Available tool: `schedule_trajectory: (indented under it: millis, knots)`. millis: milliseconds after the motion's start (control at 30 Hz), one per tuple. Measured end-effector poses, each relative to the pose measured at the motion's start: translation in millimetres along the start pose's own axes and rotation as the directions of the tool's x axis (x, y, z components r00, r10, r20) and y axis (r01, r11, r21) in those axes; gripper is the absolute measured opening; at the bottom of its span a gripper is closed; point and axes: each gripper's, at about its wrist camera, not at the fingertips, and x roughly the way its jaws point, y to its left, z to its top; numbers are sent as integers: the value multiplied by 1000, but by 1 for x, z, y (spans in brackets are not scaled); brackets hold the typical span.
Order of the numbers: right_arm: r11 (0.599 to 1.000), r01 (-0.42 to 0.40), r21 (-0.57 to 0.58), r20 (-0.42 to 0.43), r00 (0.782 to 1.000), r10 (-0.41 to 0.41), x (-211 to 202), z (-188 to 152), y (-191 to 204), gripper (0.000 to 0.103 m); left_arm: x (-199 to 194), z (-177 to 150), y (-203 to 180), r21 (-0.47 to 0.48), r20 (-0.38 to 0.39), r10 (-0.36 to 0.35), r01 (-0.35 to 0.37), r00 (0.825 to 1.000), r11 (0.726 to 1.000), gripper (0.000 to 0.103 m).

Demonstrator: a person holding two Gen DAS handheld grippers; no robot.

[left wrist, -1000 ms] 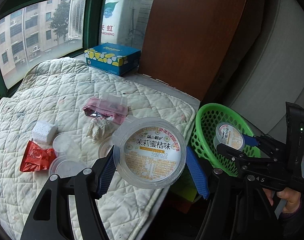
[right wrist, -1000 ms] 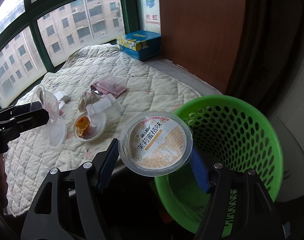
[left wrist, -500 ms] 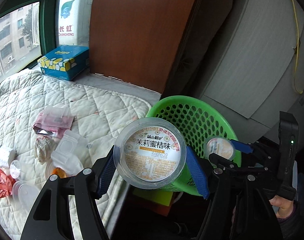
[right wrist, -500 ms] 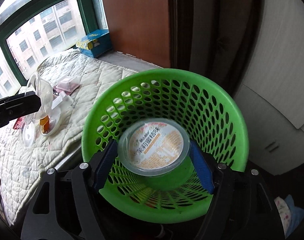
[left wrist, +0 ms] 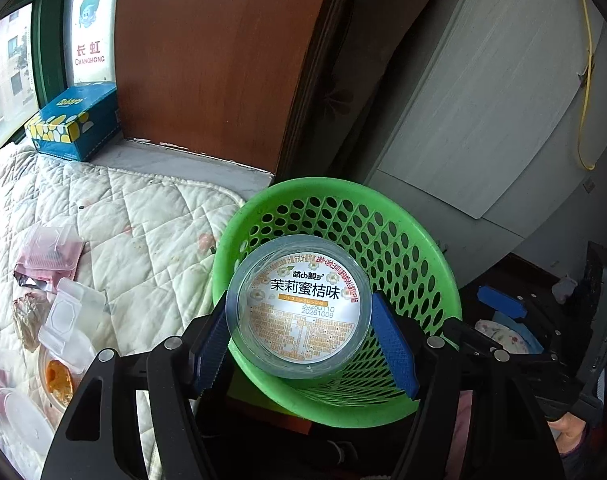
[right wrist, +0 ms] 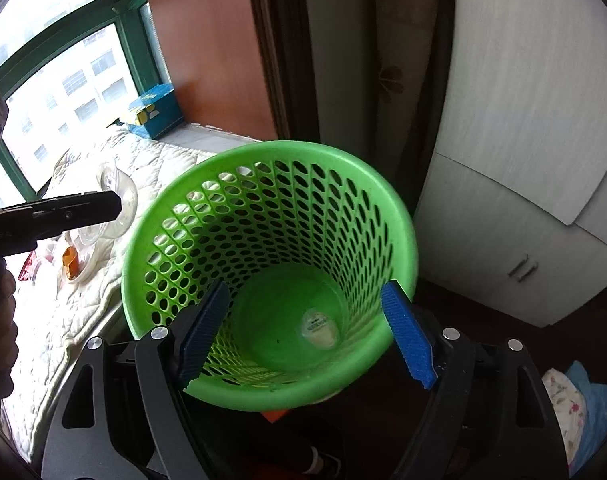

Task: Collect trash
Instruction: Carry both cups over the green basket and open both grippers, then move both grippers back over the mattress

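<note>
Here the left hand-held gripper (left wrist: 301, 338) pinches one cup (left wrist: 299, 306); the right hand-held gripper (right wrist: 303, 330) is opening, empty, over one basket (right wrist: 399, 216).

A blue tissue box (left wrist: 73, 122) with yellow and white spots sits on a grey window ledge (left wrist: 175, 164) beside a brown wooden panel (left wrist: 219, 56). A yellow cord (left wrist: 585, 92) hangs down pale cabinet doors (left wrist: 483, 120), with apartment blocks (right wrist: 83, 80) visible outside.
</note>
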Motion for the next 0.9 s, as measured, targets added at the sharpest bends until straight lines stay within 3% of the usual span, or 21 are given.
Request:
schedule_trajectory:
  millis: [167, 233, 433, 633, 900]
  knots:
    - [1000, 3, 15, 0, 1000, -3, -2, -4, -7, 79, 12, 1, -11, 9, -18, -15, 15, 1000, 1000, 72]
    - [1000, 2, 18, -3, 1000, -2, -1, -5, -6, 79, 15, 0, -14, 13, -19, -9, 9, 1000, 1000, 79]
    - [1000, -15, 2, 1, 1000, 15, -4, -3, 0, 80, 1, -7, -5, -5, 6, 5, -5, 1000, 1000, 80]
    - [998, -54, -39, 16, 998, 55, -5, 4, 22, 83, -27, -24, 26, -64, 31, 118, -116, 993, 991, 81]
    - [986, -119, -120, 13, 993, 121, 0, 17, 67, 86, -74, -63, 93, -211, 60, 285, -267, 957, 940, 87]
